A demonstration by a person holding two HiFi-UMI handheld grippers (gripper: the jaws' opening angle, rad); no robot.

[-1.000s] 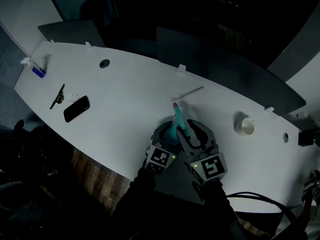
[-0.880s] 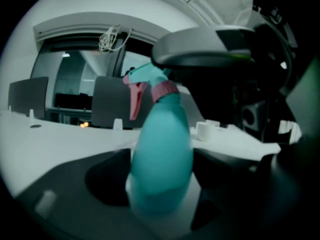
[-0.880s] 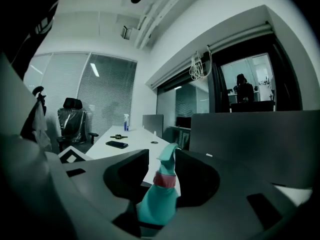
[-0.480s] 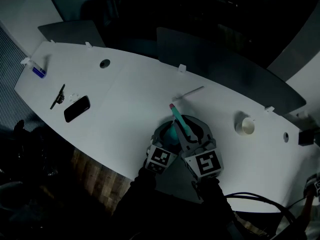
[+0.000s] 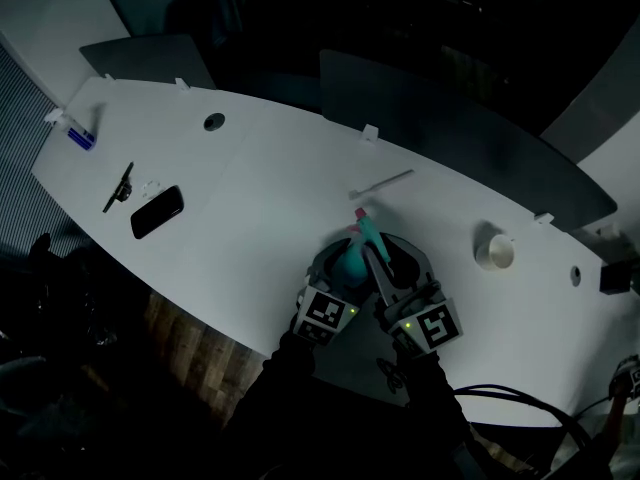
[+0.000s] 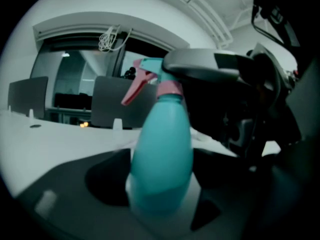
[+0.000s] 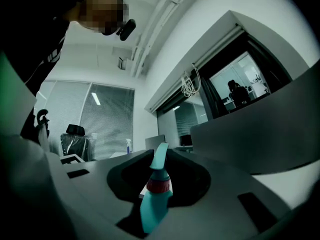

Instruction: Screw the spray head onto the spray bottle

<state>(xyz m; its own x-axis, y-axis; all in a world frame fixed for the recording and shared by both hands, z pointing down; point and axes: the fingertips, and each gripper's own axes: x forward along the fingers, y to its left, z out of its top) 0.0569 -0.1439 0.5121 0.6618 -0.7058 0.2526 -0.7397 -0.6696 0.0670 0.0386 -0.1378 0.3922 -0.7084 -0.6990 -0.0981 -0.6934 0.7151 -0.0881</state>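
So, spray bottle [image 5: 350, 265] stands upright on the white table [image 5: 250, 158] near its front edge, between both grippers. Head view gives tops only: left gripper [image 5: 338, 260] on the bottle's left, right gripper [image 5: 395, 260] on its right, teal spray head [image 5: 364, 230] on the neck, pointing away from the person. Only that view has the phone [image 5: 157, 212], pen-like item [image 5: 118, 188], white stick [image 5: 382, 182] and white cup [image 5: 493, 253], all well apart from the bottle.

Left gripper view shows the grip itself: jaws stand wide and clamp the teal body low down. Above them are the pink collar [image 6: 170, 87] and pink trigger [image 6: 132, 90], with one of the right gripper's grey fingers [image 6: 200, 66] over the head. Right gripper view shows what the head view hides: jaws narrow, closed round the spray head at the collar, nozzle sticking up between them.

Versus a second ago: right jaws have just been closing with the head between them; they sat wider round it then. Right gripper's marker cube [image 5: 432, 326] has rolled a bit. Left gripper and bottle look unchanged.
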